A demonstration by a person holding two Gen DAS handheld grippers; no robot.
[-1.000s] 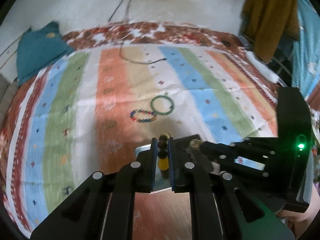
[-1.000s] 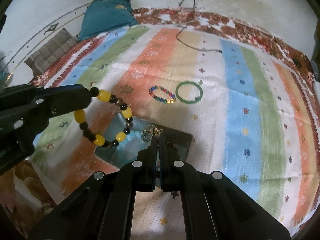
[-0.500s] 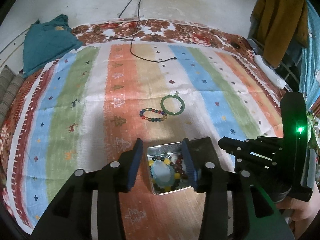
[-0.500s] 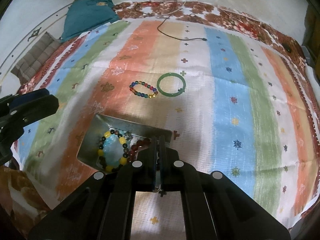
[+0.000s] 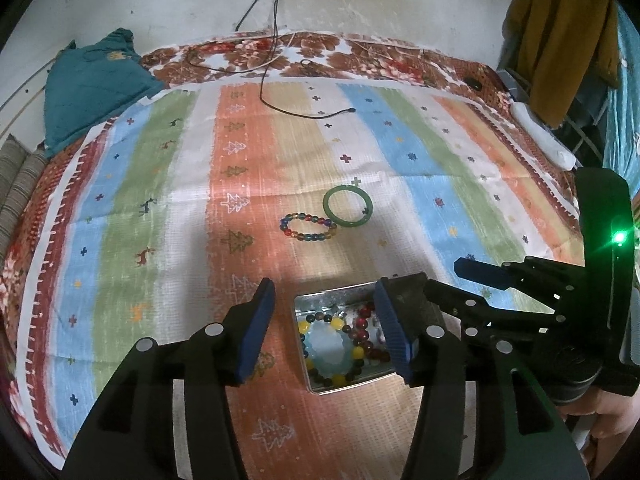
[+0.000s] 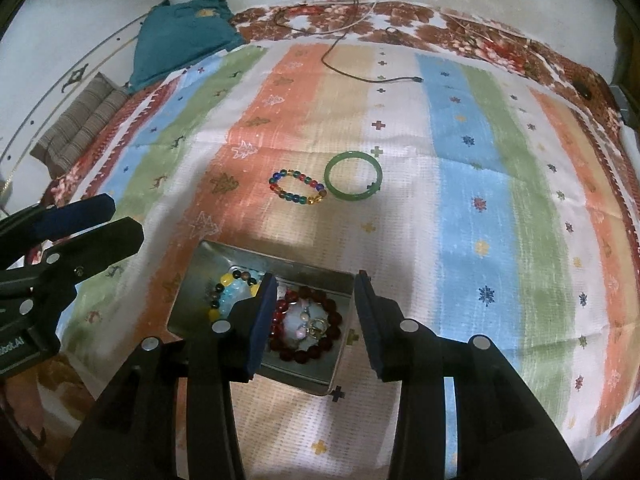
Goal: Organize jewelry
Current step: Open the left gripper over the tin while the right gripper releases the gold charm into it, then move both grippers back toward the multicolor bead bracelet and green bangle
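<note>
A metal tin (image 5: 352, 385) (image 6: 200, 276) lies on the striped cloth and holds a yellow-and-dark bead bracelet (image 5: 338, 323) (image 6: 224, 282), a dark red bead bracelet (image 6: 332, 310), a pale blue bracelet and small gold pieces (image 6: 316, 326). Beyond it lie a multicoloured bead bracelet (image 5: 308, 227) (image 6: 298, 188) and a green bangle (image 5: 348, 206) (image 6: 352, 176). My left gripper (image 5: 326, 320) is open and empty above the tin. My right gripper (image 6: 316, 312) is open and empty above the tin's right half.
A black cable (image 5: 280, 100) runs from the wall onto the far cloth. A teal cloth (image 5: 92, 84) and a striped cushion (image 6: 80, 128) lie at the far left. Clothes (image 5: 560, 32) hang at the far right.
Both grippers opened: the left dropped the yellow-and-dark bracelet into the tin, the right let go of the small gold piece there. Both have drawn back a little.
</note>
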